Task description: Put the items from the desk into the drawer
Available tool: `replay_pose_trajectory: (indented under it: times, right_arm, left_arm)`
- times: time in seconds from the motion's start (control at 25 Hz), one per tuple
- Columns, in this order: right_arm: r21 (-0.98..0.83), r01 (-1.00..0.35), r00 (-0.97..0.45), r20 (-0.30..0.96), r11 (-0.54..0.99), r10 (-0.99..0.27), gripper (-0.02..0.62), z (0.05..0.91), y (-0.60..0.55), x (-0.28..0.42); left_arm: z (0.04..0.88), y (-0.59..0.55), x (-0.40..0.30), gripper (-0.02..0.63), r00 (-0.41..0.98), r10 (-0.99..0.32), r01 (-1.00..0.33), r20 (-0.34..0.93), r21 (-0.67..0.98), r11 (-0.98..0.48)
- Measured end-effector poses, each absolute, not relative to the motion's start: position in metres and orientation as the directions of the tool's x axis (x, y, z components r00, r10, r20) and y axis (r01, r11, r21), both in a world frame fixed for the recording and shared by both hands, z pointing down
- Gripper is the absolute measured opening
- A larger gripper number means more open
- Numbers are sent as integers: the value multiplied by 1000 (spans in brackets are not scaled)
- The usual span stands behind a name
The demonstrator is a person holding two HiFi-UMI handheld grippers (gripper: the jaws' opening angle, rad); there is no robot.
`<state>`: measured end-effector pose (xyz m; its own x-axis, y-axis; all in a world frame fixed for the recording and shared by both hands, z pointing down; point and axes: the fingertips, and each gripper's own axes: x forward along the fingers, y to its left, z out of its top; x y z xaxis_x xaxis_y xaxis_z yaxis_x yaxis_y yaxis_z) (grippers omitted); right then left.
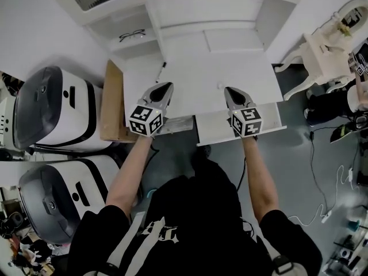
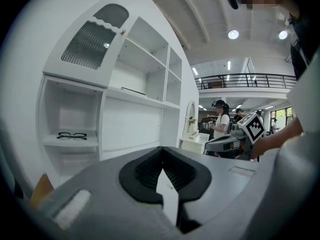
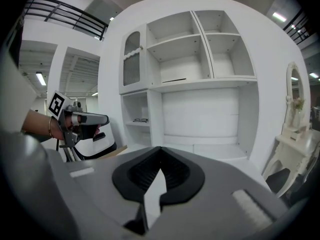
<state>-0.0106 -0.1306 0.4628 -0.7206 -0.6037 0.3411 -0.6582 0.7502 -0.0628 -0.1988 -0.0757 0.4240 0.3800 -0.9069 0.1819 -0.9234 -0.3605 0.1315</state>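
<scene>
Now, surface: white desk (image 1: pixel 195 79); small dark pen-like item (image 1: pixel 163 68) near its back left.
Drawer (image 1: pixel 215 128): pulled out at front right, below desk edge.
Glasses (image 1: pixel 132 36): on low left shelf.
Left gripper (image 1: pixel 168 87): jaws together, nothing between.
Right gripper (image 1: pixel 227 89): jaws together, nothing between.
Room: grey floor (image 1: pixel 299 171); white machines (image 1: pixel 52 108) left of desk; white dressing table (image 1: pixel 325 45) right.

L gripper (image 1: pixel 167 85), R gripper (image 1: pixel 228 89): jaws together, empty.
</scene>
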Motion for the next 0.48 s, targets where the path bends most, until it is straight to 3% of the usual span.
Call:
replay_pose_trajectory:
  times: [0.48]
  right_arm:
    - [-82,-625,-750,337,776,-569,5,467,-215,-1]
  left_arm:
    - [423,-148,-192,0,327,-925,-944,195,119,-309]
